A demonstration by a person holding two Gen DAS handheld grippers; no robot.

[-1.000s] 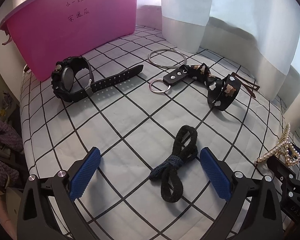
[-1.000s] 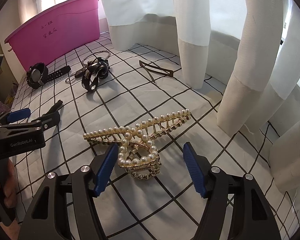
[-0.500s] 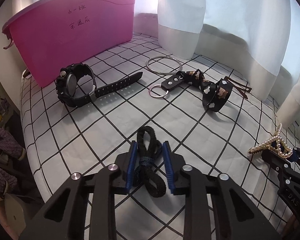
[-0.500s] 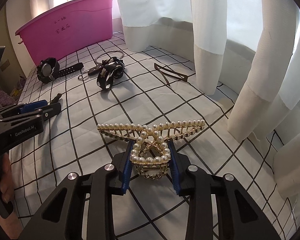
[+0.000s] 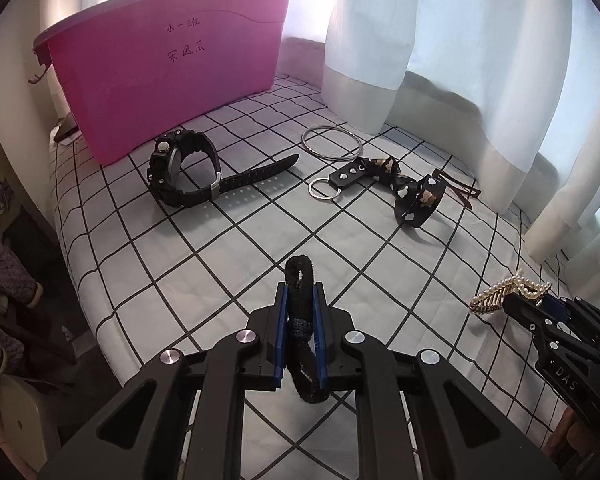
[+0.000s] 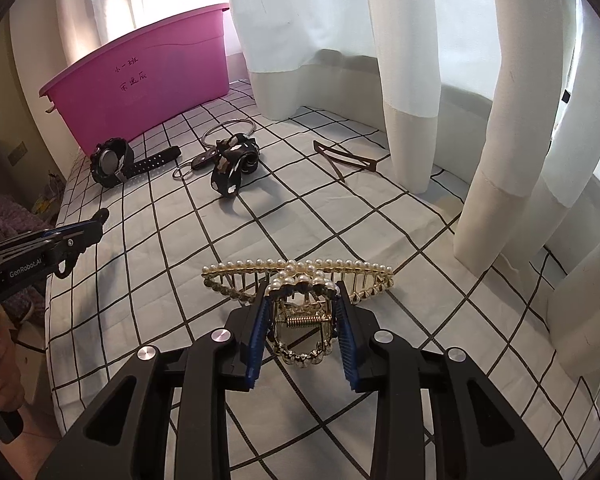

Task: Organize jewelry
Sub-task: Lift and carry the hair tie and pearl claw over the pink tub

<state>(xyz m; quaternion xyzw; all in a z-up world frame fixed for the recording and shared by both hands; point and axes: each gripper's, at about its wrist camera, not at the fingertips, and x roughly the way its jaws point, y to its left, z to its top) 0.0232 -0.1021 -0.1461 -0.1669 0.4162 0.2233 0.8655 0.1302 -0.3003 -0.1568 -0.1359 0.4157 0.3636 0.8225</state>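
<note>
I have both pickups made, by my reading: my left gripper point(image 5: 300, 312) is clamped on the black hair tie point(image 5: 300, 308), its loop poking out ahead of the blue pads and its tail hanging below them, and my right gripper point(image 6: 302, 320) is closed around the spring end of the pearl hair claw point(image 6: 300, 280), whose toothed bar spans sideways just ahead of the fingertips. Both pieces sit over the near edge of the bed point(image 5: 259, 232), apparently lifted clear of the checked sheet, though I can't be sure the claw's teeth aren't brushing it. The pink bin point(image 5: 171, 80) at the far left corner looks like the destination, so next I judge I need to carry both across, over the black watch point(image 5: 179, 176), the silver bangles point(image 5: 330, 142) and the patterned key strap point(image 5: 404, 188) without snagging them, then release above the rim. The claw grip looks shallow, on rounded pearls, so I'd move it gently. I can't see inside the bin from either view, the writing on it is too small for me to read, and the brown hair clip point(image 6: 344, 158) near the curtain point(image 6: 420, 80) is partly hidden in the left view.
</note>
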